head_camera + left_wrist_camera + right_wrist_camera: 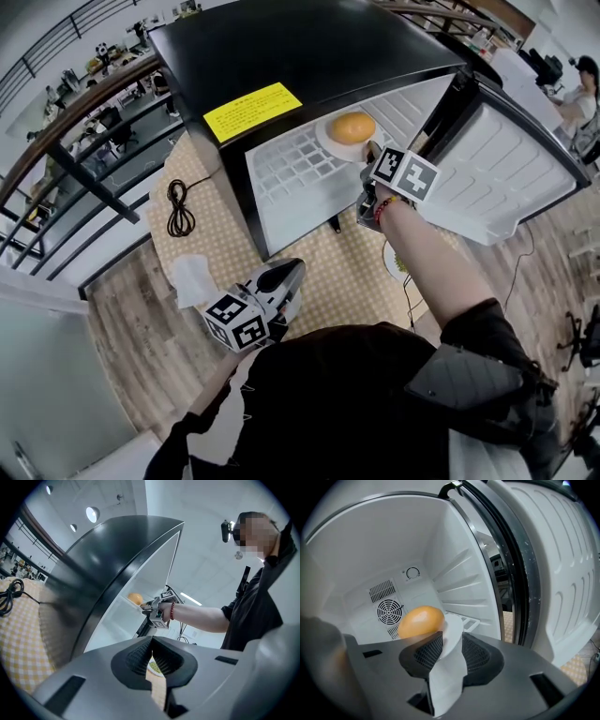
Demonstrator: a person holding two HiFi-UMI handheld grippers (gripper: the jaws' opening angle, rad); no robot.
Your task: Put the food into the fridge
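Observation:
A round orange food item point(352, 127) lies on a white plate point(328, 142) that rests on the wire shelf point(291, 173) inside the open black fridge point(309, 56). My right gripper point(370, 161) reaches into the fridge opening. In the right gripper view the plate's rim point(449, 667) stands between the open pads of the right gripper point(452, 641), with the food point(421, 621) just beyond them. My left gripper point(286, 272) hangs low in front of the fridge, shut and empty. The left gripper view shows its pads meeting at the tips point(152, 641).
The white fridge door point(506, 178) is swung wide open to the right. A second plate with green food point(394, 262) sits on the checkered tablecloth below the right arm. A white tissue point(192, 278) and a black cable point(178, 208) lie left of the fridge.

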